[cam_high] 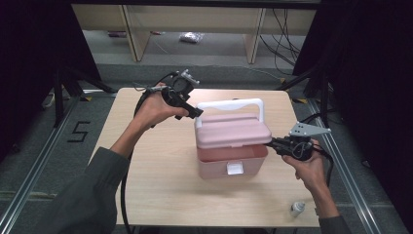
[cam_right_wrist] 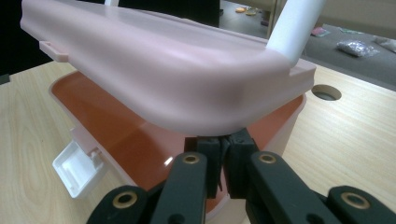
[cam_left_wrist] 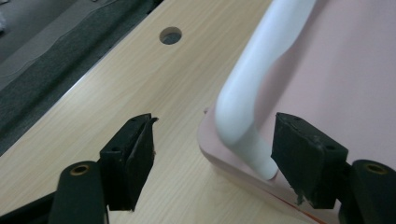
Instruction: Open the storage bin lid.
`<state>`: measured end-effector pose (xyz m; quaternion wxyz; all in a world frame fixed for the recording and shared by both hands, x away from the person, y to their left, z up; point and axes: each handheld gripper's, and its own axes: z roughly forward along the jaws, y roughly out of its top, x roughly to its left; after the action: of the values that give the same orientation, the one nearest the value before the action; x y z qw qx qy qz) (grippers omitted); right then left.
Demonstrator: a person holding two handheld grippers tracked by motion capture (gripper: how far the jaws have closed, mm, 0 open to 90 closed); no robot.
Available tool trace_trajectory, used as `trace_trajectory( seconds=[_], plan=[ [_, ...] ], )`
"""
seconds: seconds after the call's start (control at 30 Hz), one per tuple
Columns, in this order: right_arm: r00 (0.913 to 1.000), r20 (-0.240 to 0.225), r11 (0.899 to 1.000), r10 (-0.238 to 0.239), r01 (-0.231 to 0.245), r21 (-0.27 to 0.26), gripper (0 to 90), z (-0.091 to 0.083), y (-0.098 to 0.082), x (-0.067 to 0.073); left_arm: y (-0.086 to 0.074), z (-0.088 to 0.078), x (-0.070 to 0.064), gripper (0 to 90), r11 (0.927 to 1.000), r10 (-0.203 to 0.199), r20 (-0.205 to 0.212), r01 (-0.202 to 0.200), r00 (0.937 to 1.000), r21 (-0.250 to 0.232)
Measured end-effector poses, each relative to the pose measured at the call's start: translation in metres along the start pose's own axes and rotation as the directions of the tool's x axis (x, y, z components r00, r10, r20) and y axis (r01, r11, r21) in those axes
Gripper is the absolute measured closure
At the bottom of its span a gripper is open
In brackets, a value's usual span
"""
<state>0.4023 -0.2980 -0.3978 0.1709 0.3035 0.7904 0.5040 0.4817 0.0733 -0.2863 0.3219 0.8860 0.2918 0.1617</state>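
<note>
Light wood covers your table (cam_high: 160, 195), ringed by dark curtains, with pale shelving legs on the floor beyond it. You have one pink box (cam_high: 233, 158) on that table, one white handle (cam_high: 229, 104), one white latch (cam_high: 234, 168), two grippers, and one small bottle (cam_high: 297, 209) standing well apart from the box, toward your near right corner. One round hole (cam_left_wrist: 170, 35) in the tabletop shows in the left gripper view beyond the box's corner.

Your left gripper (cam_left_wrist: 212, 154) is spread wide. Its jaws straddle the foot of the handle at the box's left end: one pad (cam_left_wrist: 301, 154) sits just beside the handle's post, the other pad (cam_left_wrist: 133, 158) hangs over bare wood, well clear. Nothing is pinched between them.

Your right gripper (cam_right_wrist: 223, 161) is closed to a sliver at the box's right end, its tips tucked under the raised lid (cam_right_wrist: 163, 79) at the rim of the box. Whether they nip the rim itself or merely press together, you cannot tell from these views.

Your box sits near the table's middle, long axis running left to right, latch face toward you. Its lid is lifted at the front, showing a reddish interior (cam_right_wrist: 121, 130), and the latch hangs open below the front rim. Its handle stands upright, arching along the lid's far side.
</note>
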Motion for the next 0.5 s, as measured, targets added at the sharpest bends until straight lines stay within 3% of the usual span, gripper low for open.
trace_trajectory(
  seconds=[0.03,0.3,0.33,0.47,0.5],
  plan=[
    [1.0000,0.000,1.000,0.000,0.000,0.000,87.7,0.000,0.000,0.000,-0.005,-0.003,0.003,28.2,0.9995,-0.030,-0.017,0.030,0.9994,-0.008],
    [0.9999,0.003,1.000,0.012,-0.012,-0.024,87.7,0.002,0.000,0.001,-0.031,-0.006,0.006,28.2,0.9930,-0.117,-0.072,0.116,0.9905,-0.024],
    [0.9999,0.004,1.000,0.010,-0.010,-0.024,87.6,0.002,0.000,0.001,-0.040,-0.007,0.007,28.1,0.9921,-0.125,-0.092,0.123,0.9878,-0.023],
    [0.9999,0.010,1.000,0.013,-0.013,-0.026,87.7,0.002,0.000,0.001,-0.055,-0.006,0.003,27.8,0.9898,-0.142,-0.111,0.140,0.9837,-0.026],
    [0.9993,0.006,0.999,0.037,-0.037,-0.020,87.7,0.002,0.000,0.002,-0.055,-0.006,0.003,27.7,0.9898,-0.142,-0.111,0.140,0.9837,-0.026]
  ],
)
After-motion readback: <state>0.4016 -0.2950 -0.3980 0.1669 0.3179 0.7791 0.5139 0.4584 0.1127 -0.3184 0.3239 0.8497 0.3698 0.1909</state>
